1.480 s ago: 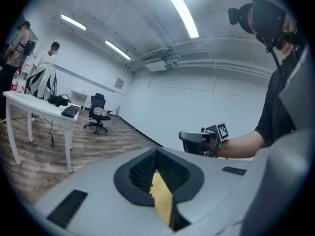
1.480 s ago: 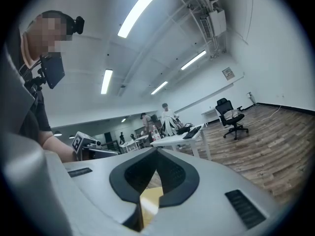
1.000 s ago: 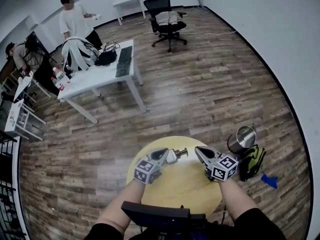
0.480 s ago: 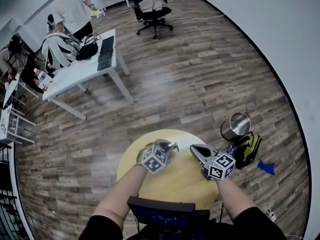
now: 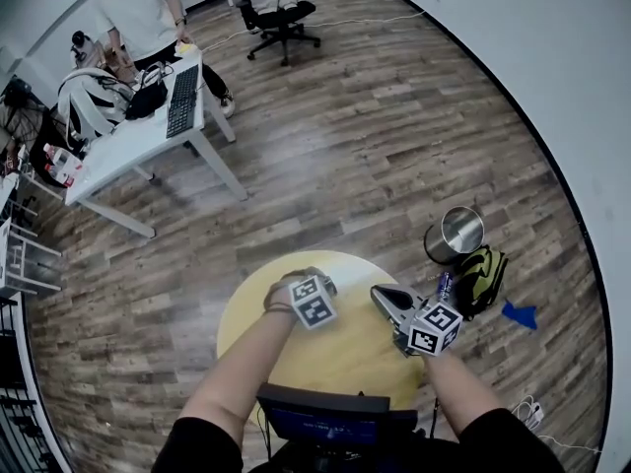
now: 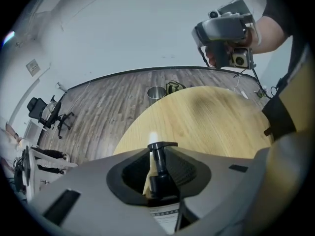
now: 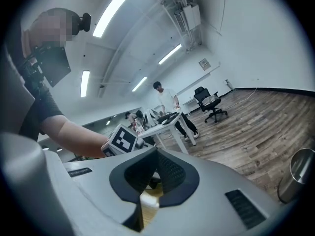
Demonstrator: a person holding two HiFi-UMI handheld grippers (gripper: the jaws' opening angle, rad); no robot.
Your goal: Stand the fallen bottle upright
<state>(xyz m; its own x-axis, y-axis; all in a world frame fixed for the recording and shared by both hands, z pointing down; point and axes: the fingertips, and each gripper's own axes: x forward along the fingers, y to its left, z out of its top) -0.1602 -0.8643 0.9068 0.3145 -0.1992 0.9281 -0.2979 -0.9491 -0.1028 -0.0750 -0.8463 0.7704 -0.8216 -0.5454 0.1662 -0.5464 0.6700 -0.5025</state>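
Your left gripper (image 5: 304, 282) has just been opening its jaws. The bottle (image 6: 158, 181) sits loosely between them at the far left of the table (image 6: 211, 122), with its long axis along the jaws and its pump head at the tips. Your right gripper (image 5: 383, 294) is closed and empty, just to the right.

Grey left gripper (image 5: 317, 280) and right gripper (image 5: 382, 294) bear black-and-white marker cubes (image 5: 314, 304) (one each); black short sleeves (image 5: 202, 448).
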